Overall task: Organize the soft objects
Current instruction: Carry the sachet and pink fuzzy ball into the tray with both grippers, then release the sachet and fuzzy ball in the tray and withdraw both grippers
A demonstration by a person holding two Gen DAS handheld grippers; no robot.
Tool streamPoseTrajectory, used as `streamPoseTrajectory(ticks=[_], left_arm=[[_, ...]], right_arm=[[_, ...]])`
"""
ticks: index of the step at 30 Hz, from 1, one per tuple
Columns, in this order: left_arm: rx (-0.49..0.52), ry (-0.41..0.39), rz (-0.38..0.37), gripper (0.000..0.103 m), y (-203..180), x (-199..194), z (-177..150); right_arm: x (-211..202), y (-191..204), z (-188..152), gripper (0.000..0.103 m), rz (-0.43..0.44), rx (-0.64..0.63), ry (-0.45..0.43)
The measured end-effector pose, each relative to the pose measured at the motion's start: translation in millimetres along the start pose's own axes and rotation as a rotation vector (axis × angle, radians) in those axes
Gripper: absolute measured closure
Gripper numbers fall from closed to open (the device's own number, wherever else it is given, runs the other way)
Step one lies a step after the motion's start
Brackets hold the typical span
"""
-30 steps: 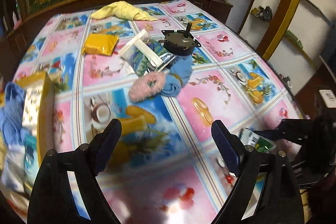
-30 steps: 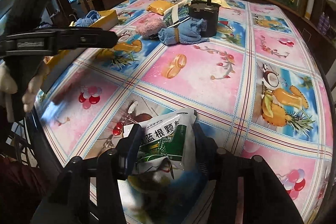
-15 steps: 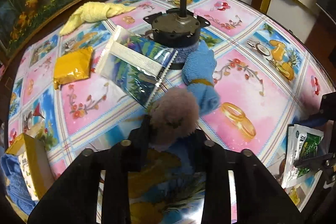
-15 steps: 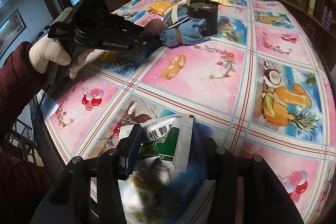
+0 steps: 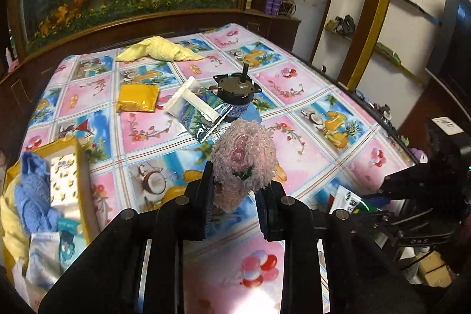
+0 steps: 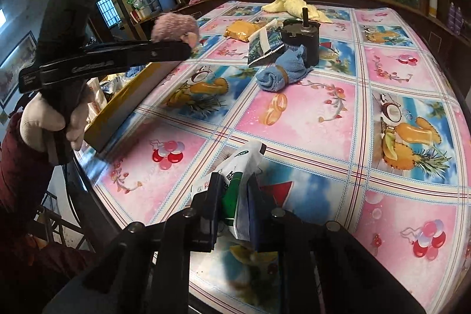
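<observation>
box cut off at left edge, contents partly hidden

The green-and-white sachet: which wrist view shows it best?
The right wrist view: the sachet is close and crumpled between that gripper's closed pads. The left wrist view catches only its corner at the frame's lower right.

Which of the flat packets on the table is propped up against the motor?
The white-and-blue printed packet, its serrated end tilted up against the dark motor. The yellow packet lies flat, apart from the motor.
</observation>
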State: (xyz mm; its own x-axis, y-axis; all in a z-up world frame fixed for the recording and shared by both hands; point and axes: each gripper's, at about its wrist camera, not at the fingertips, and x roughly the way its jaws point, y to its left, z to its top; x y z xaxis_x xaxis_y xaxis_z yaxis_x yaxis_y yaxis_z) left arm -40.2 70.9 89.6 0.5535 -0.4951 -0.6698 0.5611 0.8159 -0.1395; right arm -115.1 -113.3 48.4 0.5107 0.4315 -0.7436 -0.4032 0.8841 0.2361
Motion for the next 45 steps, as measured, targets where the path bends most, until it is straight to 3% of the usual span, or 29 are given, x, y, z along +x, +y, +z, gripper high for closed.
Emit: streamPoseTrajectory(ticks=[5,9,14,19,23,27,29,31,35,38,45], left_arm=[[-0.118,-0.071,0.028,0.079,20.8,-62.3,-32.1],[-0.175,-0.069,0.122,0.079,40.5,-91.9,-65.3],[-0.244,-0.042,0.23,0.078,63.5,-104.8,-99.2],[-0.322,-0.016,0.339,0.078,93.5,-104.0,-113.2],[-0.308,0.001,0.423,0.074,97.4,-103.0,-116.9],[-0.3,0.001,0.455,0.067,97.1,-107.9,-116.6],[-0.311,-0.015,0.477,0.053,101.0,-115.3,-117.4],[-0.341,-0.038,0.488,0.048,108.8,-125.5,-119.8],[-0.413,-0.071,0.498,0.047,125.7,-139.6,-127.6],[-0.463,-0.102,0.51,0.045,133.3,-148.3,-132.2],[-0.566,-0.155,0.544,0.045,143.3,-166.7,-136.9]], right_arm=[[-4.8,12.2,12.4,0.088,0.053,0.018,-0.037],[0.6,31.2,28.6,0.088,0.113,0.008,-0.049],[14.9,75.0,52.4,0.088,0.187,-0.053,-0.06],[37.7,125.8,75.6,0.088,0.245,-0.13,-0.047],[61.6,155.0,93.7,0.088,0.273,-0.163,-0.02],[82.7,176.6,109.9,0.088,0.269,-0.196,0.001],[95.5,189.3,115.5,0.088,0.259,-0.222,0.019],[105.2,196.5,118.2,0.088,0.246,-0.242,0.033],[124.5,199.5,123.7,0.077,0.213,-0.242,0.049],[132.4,191.1,128.5,0.077,0.156,-0.204,0.038],[116.8,160.2,132.9,0.074,0.148,-0.101,-0.006]])
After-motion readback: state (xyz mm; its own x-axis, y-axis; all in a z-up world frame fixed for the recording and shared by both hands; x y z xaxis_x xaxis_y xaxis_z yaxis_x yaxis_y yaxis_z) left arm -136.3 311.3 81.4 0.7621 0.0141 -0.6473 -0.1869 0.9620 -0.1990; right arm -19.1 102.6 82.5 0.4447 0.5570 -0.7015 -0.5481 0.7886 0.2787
